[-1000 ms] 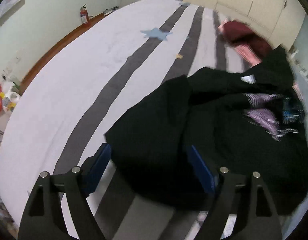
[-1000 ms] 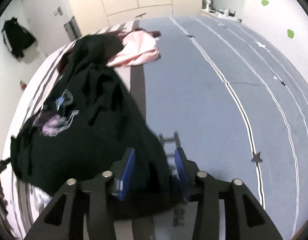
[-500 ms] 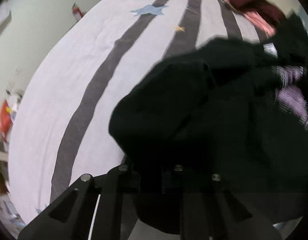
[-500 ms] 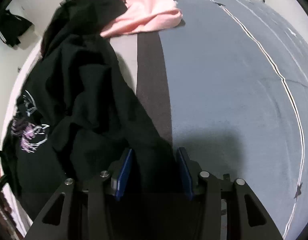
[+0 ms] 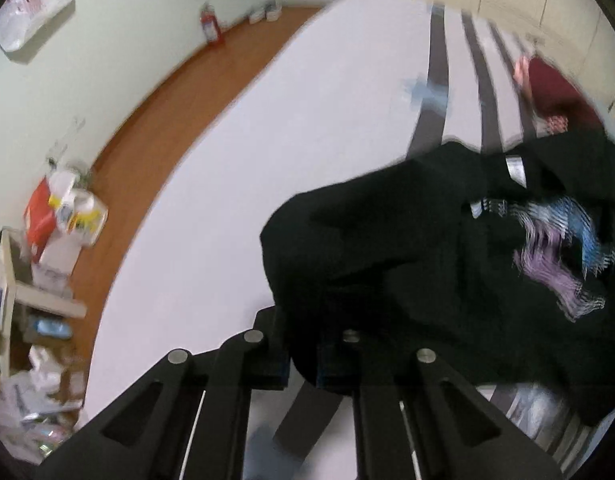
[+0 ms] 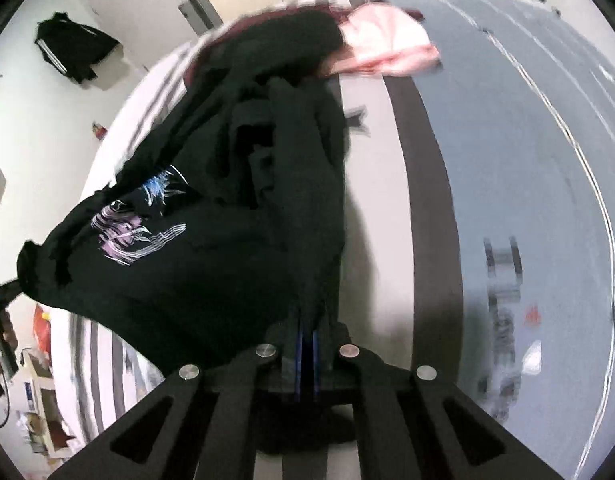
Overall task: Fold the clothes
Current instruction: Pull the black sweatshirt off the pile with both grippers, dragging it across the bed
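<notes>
both grippers clamp the black printed shirt point(image 6: 211, 248) over the striped bed point(image 5: 267, 160); the left gripper point(image 5: 301, 364) pinches one bunched edge, the right gripper point(image 6: 306, 354) another, likely to spread it flat for folding; a pink garment point(image 6: 387, 48) lies beyond.

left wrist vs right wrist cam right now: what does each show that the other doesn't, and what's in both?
Left wrist only: wooden floor, left gripper shut on the black shirt.
Right wrist only: pink garment, dark jacket hanging on the wall, right gripper shut on the same shirt.
Both: the black shirt with its purple-blue print, the striped bedspread, the red fire extinguisher.
</notes>
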